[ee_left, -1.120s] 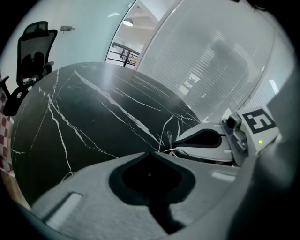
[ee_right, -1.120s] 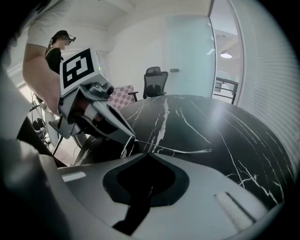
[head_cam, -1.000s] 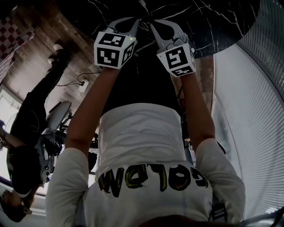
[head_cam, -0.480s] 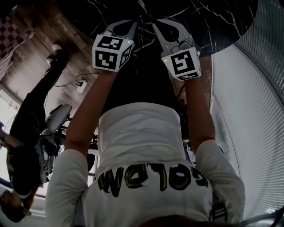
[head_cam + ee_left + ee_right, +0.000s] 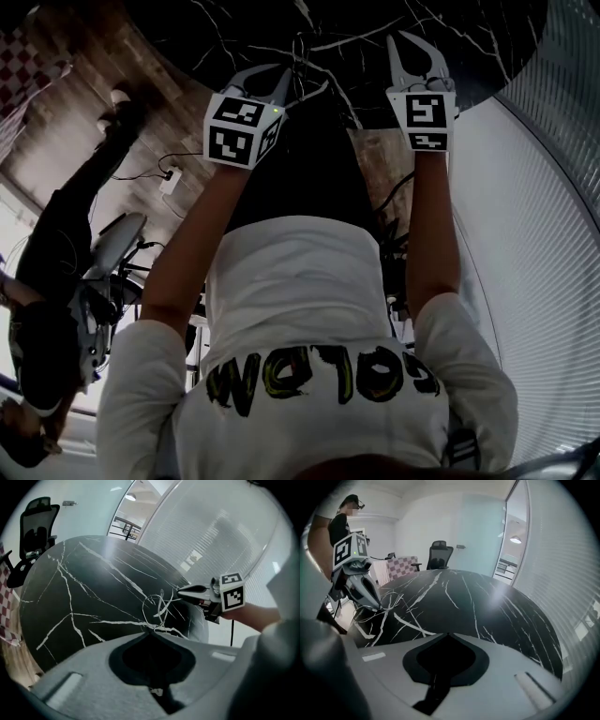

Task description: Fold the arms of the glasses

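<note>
Black marble counter (image 5: 70,597), office chair (image 5: 35,522) beyond. At its edge, left hand-held gripper (image 5: 150,631) pinches wire glasses (image 5: 161,607), heading unclear; right hand-held gripper (image 5: 447,633) closed, empty.

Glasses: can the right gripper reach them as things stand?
Probably yes. The right gripper sits just beside the glasses on the table, nothing between them. Its jaws are shut, so they must open first. The left gripper appears to pinch the frame's near end.

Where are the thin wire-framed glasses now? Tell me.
Left gripper view: the thin wire-framed glasses sit on the black marble table at the tips of the left gripper, which seems pinched on them, the right gripper just to their right.
</note>
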Demonstrator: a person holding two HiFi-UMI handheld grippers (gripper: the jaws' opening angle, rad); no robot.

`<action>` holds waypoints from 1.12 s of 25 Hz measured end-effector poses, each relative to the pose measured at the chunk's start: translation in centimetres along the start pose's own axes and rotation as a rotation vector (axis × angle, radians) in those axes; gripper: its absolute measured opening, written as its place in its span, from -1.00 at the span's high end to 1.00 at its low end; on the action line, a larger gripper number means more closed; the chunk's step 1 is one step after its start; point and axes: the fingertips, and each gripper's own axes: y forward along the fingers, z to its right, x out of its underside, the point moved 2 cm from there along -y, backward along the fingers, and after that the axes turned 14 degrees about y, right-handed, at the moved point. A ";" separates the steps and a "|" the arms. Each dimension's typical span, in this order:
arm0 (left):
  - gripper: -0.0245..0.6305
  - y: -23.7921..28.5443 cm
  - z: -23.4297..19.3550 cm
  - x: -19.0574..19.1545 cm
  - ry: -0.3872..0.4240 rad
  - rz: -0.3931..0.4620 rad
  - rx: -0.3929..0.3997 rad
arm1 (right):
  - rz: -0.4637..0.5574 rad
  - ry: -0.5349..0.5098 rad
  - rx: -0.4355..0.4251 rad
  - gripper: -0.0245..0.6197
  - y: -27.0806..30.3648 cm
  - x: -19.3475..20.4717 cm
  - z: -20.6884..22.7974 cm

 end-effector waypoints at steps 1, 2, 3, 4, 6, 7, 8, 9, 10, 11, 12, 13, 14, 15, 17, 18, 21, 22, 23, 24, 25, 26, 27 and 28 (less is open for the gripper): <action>0.92 0.2 0.1 -0.2 -0.002 0.003 0.003 | -0.003 -0.005 -0.012 0.91 0.1 0.2 -0.4; 0.92 0.3 0.2 -0.4 -0.002 0.006 0.005 | -0.003 -0.007 -0.022 0.91 0.2 0.4 -0.8; 0.92 0.5 0.3 -0.5 0.000 0.007 0.006 | 0.000 -0.006 -0.029 0.91 0.2 0.5 -1.2; 0.92 0.6 0.4 -0.7 0.002 0.009 0.006 | 0.002 -0.001 -0.034 0.91 0.2 0.6 -1.5; 0.92 0.7 0.4 -0.9 0.004 0.011 0.005 | 0.006 0.011 -0.040 0.91 0.3 0.7 -2.1; 0.92 0.8 0.5 -1.0 0.004 0.012 0.004 | 0.008 0.015 -0.043 0.91 0.3 0.8 -2.3; 0.92 0.8 0.5 -1.0 0.004 0.012 0.003 | 0.010 0.018 -0.047 0.91 0.4 0.8 -2.5; 0.92 0.9 0.6 -1.0 0.004 0.012 0.003 | 0.011 0.019 -0.051 0.91 0.4 0.9 -2.7; 0.92 1.0 0.7 -1.1 0.004 0.012 0.004 | 0.011 0.018 -0.056 0.91 0.4 1.0 -3.0; 0.92 1.1 0.8 -1.1 0.003 0.012 0.004 | 0.011 0.016 -0.061 0.91 0.4 1.0 -3.2; 0.92 1.1 0.8 -1.1 0.002 0.012 0.004 | 0.012 0.014 -0.066 0.91 0.4 1.0 -3.5; 0.92 1.2 0.8 -1.2 0.000 0.012 0.003 | 0.012 0.013 -0.072 0.91 0.4 1.1 -3.9; 0.92 1.2 0.8 -1.2 -0.002 0.012 0.002 | 0.012 0.013 -0.079 0.91 0.4 1.1 -4.2; 0.92 1.2 0.8 -1.2 -0.004 0.013 0.002 | 0.011 0.013 -0.085 0.91 0.3 1.1 -4.5; 0.92 1.3 0.8 -1.3 -0.009 0.014 0.002 | 0.009 0.009 -0.099 0.91 0.3 1.2 -5.2; 0.92 1.3 0.9 -1.4 -0.012 0.015 0.003 | 0.009 0.007 -0.106 0.91 0.3 1.2 -5.6; 0.92 1.4 0.9 -1.5 -0.021 0.017 0.005 | 0.008 0.000 -0.129 0.91 0.3 1.0 -6.7; 0.92 1.4 0.9 -1.5 -0.022 0.018 0.006 | 0.007 -0.002 -0.136 0.91 0.3 1.0 -7.1; 0.92 1.4 0.9 -1.5 -0.022 0.018 0.006 | 0.005 -0.005 -0.142 0.91 0.3 0.9 -7.4; 0.92 1.4 0.9 -1.6 -0.022 0.018 0.005 | 0.001 -0.010 -0.148 0.91 0.3 0.9 -7.8; 0.92 1.4 0.9 -1.6 -0.022 0.019 0.005 | -0.004 -0.014 -0.154 0.91 0.3 0.9 -8.1; 0.92 1.5 0.9 -1.6 -0.022 0.019 0.005 | -0.009 -0.017 -0.162 0.91 0.3 0.9 -8.4; 0.92 1.5 0.9 -1.7 -0.022 0.020 0.005 | -0.014 -0.019 -0.171 0.91 0.3 1.0 -8.8; 0.92 1.6 1.0 -1.7 -0.023 0.020 0.006 | -0.018 -0.022 -0.181 0.91 0.4 1.1 -9.1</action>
